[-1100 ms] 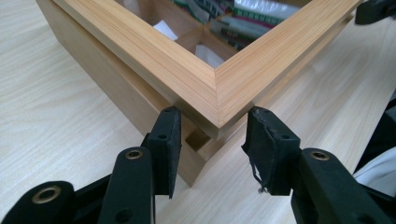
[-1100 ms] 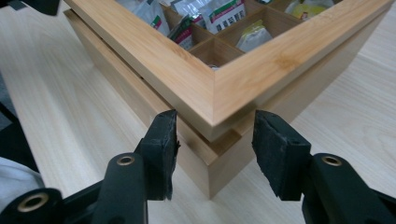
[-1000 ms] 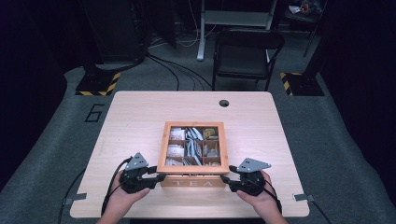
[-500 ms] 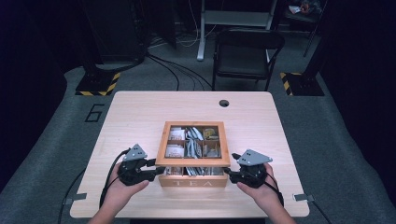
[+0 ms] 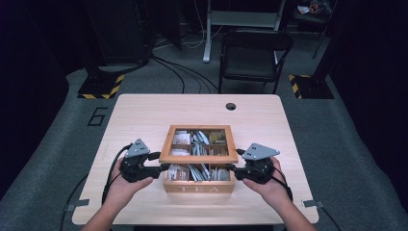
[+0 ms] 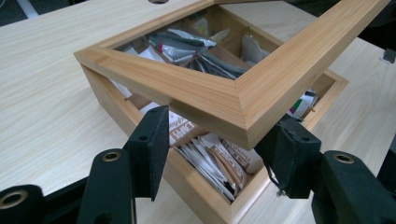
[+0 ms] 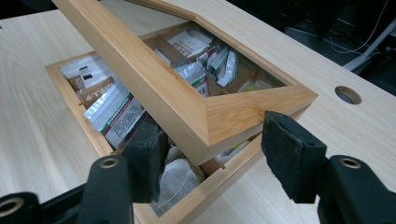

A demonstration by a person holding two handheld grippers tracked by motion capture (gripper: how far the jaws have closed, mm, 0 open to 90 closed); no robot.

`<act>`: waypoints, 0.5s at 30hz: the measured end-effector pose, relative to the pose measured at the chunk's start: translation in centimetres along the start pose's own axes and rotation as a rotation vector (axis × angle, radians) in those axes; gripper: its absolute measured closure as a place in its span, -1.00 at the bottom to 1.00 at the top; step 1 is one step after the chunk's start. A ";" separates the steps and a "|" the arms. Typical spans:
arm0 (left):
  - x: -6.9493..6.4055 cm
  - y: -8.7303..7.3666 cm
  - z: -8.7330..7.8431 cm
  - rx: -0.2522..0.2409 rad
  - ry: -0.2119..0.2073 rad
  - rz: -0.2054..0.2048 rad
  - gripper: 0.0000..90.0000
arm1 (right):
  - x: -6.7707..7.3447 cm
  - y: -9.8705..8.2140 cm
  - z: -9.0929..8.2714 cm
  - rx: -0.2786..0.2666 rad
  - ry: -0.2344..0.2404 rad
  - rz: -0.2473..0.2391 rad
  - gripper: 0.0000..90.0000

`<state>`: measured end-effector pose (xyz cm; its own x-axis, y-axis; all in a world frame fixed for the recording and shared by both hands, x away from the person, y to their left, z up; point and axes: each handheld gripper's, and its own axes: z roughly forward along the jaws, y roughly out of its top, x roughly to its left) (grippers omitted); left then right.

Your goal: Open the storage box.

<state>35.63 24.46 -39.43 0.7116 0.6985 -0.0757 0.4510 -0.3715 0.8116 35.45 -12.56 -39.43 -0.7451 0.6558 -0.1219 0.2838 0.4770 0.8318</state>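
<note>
At the table's near edge, you had raised the lid [image 5: 198, 156] off the tea box [image 5: 198, 185]; left gripper [image 5: 161, 168] jaws just widened, right gripper [image 5: 233, 168] open, both corners unpinched, so opening was underway.

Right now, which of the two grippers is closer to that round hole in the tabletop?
The right gripper. It sits at the tea box's right front corner, on the same side as the hole. The left gripper is at the box's left corner, farther across.
</note>
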 end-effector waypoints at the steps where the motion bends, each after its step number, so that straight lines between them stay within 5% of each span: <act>1: 0.0 0.0 0.0 0.000 0.000 0.000 -0.03 | 0.0 0.0 0.0 0.000 0.000 0.000 -0.09; 15: 0.6 2.4 -0.5 -0.041 0.032 0.051 -0.03 | -1.8 2.4 -0.4 -0.023 0.033 0.009 -0.04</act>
<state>36.88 24.25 -37.21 0.7154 0.6985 -0.0160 0.3917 -0.3819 0.8371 37.20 -12.82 -37.04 -0.7620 0.6403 -0.0969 0.2772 0.4577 0.8448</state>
